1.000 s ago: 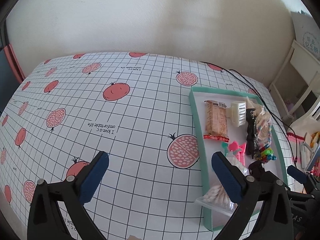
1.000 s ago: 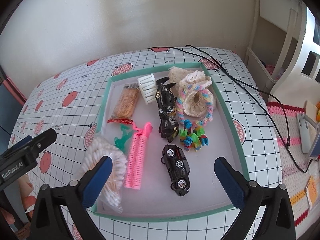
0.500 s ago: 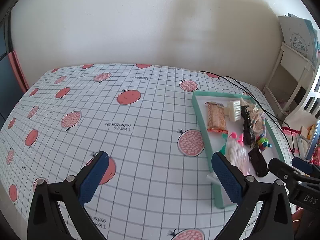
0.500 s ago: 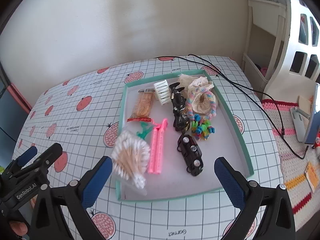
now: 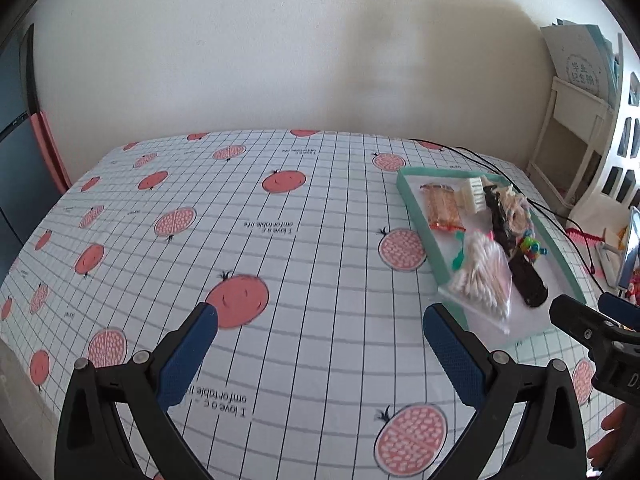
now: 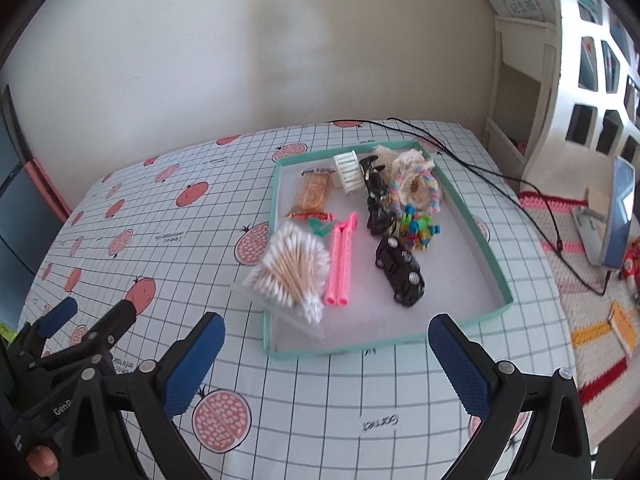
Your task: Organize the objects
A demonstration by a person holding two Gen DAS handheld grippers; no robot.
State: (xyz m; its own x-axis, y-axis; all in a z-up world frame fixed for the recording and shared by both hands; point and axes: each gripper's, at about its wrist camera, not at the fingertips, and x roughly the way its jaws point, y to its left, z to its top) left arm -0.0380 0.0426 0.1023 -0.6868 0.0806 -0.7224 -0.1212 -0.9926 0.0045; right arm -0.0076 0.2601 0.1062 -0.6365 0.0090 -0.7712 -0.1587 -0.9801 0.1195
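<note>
This looked like a room in a home. A table wore a wipe-clean tablecloth point(image 6: 168, 220) printed with pomegranates and grid lines, pushed against a plain cream wall point(image 5: 280, 60). At three o'clock stood white shelving point(image 6: 592, 92) with small cubbyholes, and below it lay a striped crocheted mat point(image 6: 592, 340).

Ahead of our right tongs point(image 6: 326, 364), whose blue pads gape with nothing between them, we see a shallow teal-rimmed tray point(image 6: 490, 264) lying flat. It holds a clear bag of cotton swabs point(image 6: 294, 270) overhanging the near-left rim, paired pink rollers point(image 6: 342, 262), a black toy car point(image 6: 400, 270), coloured clips point(image 6: 418, 228), a pastel scrunchie point(image 6: 416, 188), a white comb point(image 6: 348, 170) and a wrapped snack point(image 6: 312, 196). From our left tongs point(image 5: 318, 354), it lies ahead to the right.
</note>
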